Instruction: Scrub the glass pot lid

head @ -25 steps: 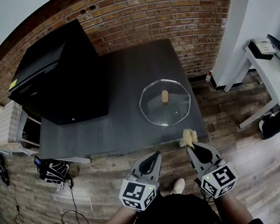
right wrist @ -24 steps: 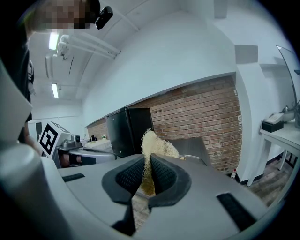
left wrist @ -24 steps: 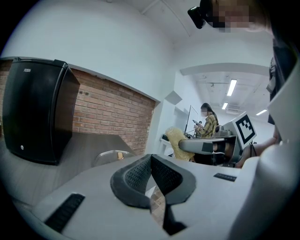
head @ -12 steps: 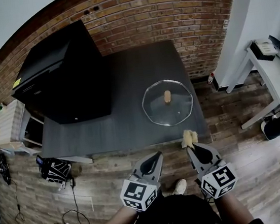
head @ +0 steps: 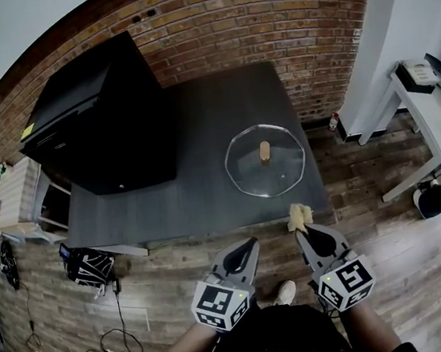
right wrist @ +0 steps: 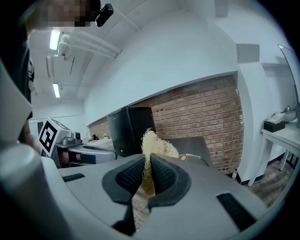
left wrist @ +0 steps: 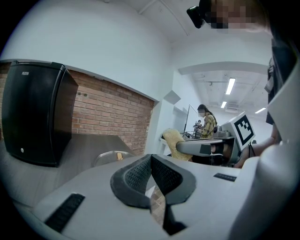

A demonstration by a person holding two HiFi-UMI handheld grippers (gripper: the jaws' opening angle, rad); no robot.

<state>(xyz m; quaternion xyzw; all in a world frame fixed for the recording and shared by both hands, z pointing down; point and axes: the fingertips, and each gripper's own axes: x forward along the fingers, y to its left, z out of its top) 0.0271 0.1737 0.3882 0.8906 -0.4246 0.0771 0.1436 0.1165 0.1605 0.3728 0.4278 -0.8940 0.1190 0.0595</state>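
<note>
Just one lid (head: 266, 175), one scrubber (head: 298, 216), two tongs (head: 250, 244) (head: 300, 235)

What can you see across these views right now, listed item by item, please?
glass pot lid: one, clear with a tan knob, lying on the table, right front part.
table: one, dark grey, against the brick wall.
brick wall: one, red-brown, behind the table.
fridge: one, black, at the table's left side.
side table: one, white, far right.
bag: one, black and white, on the floor at front left.
scrubber: one, pale yellow, fibrous, between the right gripper's jaws.
left gripper: one, grey, jaws together, empty.
right gripper: one, grey, shut on the scrubber.
</note>
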